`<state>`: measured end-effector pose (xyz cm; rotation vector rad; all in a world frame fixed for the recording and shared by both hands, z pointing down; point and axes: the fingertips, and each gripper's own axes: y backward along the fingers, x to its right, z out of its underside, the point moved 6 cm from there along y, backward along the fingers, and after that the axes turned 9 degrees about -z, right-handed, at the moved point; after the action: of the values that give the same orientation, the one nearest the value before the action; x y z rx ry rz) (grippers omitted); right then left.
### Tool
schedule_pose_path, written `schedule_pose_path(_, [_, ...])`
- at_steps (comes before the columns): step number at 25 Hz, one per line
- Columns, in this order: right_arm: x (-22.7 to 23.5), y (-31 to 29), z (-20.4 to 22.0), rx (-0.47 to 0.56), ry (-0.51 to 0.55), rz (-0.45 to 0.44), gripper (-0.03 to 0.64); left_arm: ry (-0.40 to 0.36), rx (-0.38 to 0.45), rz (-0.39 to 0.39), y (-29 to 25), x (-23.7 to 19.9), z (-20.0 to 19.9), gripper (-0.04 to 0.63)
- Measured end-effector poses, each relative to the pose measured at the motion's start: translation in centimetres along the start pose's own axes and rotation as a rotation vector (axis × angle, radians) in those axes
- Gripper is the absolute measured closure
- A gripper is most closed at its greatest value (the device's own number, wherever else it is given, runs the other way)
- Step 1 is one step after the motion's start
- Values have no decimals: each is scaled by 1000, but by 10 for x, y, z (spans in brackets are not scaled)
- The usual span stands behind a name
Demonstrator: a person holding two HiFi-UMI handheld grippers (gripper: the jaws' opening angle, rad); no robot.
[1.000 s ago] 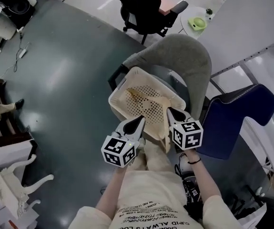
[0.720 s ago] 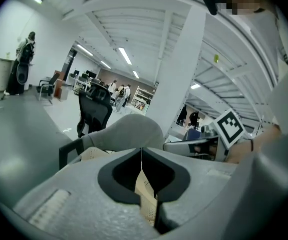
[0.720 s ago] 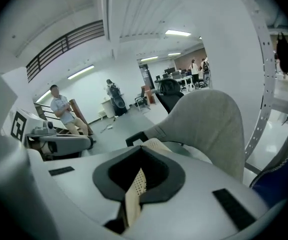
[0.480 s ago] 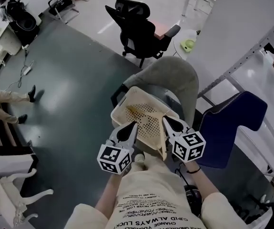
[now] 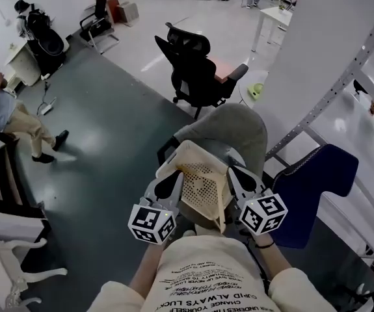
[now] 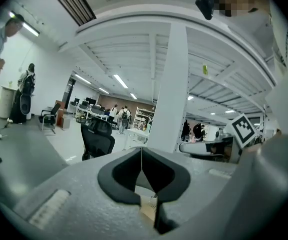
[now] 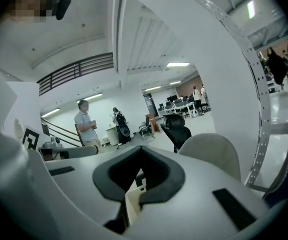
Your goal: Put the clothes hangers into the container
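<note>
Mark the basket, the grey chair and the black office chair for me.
basket (image 5: 203, 181), head view, perforated panel.
grey chair (image 5: 229, 127), head view, backrest.
black office chair (image 5: 193, 77), head view, backrest.

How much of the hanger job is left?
Done: no loose hangers show anywhere; whether any lie inside the basket is unclear. In hand: left gripper and right gripper both clamp its rim, above the grey chair. Left: probably setting it down.
</note>
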<state>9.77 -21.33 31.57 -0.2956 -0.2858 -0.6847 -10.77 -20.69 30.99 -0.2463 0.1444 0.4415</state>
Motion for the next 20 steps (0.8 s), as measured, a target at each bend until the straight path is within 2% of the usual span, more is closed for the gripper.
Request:
schedule_pose_path(6, [-17,5,-28,48,114,-29,614,-24,59,-14,12,-3,-19,572])
schedule_pose_path(20, [-26,13,-36,99,144,1,614,-63,101,-78,34,-16,-28,572])
